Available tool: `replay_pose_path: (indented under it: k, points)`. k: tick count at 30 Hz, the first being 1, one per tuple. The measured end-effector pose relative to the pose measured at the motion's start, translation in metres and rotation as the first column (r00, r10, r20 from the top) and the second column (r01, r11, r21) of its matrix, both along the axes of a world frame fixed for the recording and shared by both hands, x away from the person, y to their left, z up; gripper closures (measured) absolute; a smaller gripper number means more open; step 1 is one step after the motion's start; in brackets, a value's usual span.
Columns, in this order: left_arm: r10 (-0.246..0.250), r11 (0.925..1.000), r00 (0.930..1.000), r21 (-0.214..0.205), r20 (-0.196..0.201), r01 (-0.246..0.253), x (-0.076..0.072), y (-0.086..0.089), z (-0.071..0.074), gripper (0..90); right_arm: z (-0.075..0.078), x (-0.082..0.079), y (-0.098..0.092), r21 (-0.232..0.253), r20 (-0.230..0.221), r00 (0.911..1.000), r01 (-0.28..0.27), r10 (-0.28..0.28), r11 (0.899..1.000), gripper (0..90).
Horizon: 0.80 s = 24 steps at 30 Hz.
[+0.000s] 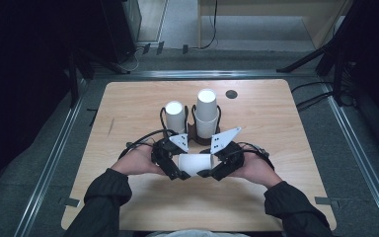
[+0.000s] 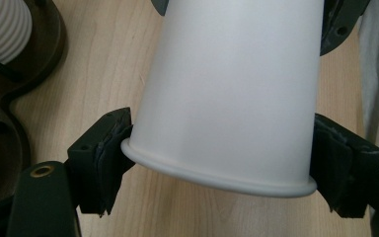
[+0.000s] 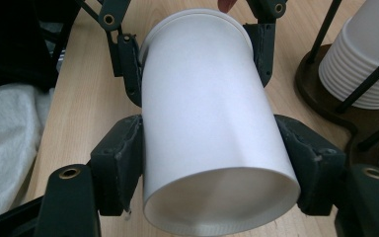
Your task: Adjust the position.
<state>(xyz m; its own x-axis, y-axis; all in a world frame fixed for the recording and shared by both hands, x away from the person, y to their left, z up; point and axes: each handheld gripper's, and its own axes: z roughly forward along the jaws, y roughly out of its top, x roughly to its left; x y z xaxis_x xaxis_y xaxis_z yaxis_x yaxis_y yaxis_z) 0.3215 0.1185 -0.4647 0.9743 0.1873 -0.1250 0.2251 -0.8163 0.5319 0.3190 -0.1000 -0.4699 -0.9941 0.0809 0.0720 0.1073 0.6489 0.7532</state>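
We are reaching in from the near edge with 2 dark-sleeved forearms, hands angled toward each other at the middle. Our left gripper (image 1: 177,170) is pointing right, our right gripper (image 1: 211,170) is pointing left, tips almost meeting. Each is bracing its 2 black jaws against opposite sides of the white cup (image 1: 195,163) lying level between them, pads (image 3: 121,160) pressing its wall.

Two stacks of white cups, a shorter one (image 1: 174,116) and a taller one (image 1: 207,112), stand upside down in a dark wire-framed holder (image 1: 193,134) mid-desk. A small dark disc (image 1: 231,94) sits in the wooden desk (image 1: 128,106) behind them. A pale cloth (image 3: 7,143) lies at the near edge.
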Motion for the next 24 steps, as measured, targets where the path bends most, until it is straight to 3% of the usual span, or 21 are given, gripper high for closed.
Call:
replay_pose_path:
  k: [6, 14, 24]
  points:
    - [0.025, 0.9981, 0.9997, -0.057, -0.003, -0.025, 0.001, 0.005, 0.005, 12.8, 0.004, 0.001, -0.006, 0.035, -0.003, 1.0, 0.002, -0.002, 0.999, 31.8]
    - [0.049, 0.9844, 0.9986, -0.168, -0.02, -0.052, 0.001, 0.017, 0.011, 12.9, 0.012, 0.004, -0.017, 0.109, -0.017, 0.9998, 0.013, -0.011, 0.994, 31.8]
    - [0.086, 0.9472, 0.9945, -0.305, -0.06, -0.1, -0.003, 0.024, 0.016, 14.1, 0.02, 0.004, -0.025, 0.178, -0.049, 0.9987, 0.025, -0.016, 0.984, 31.8]
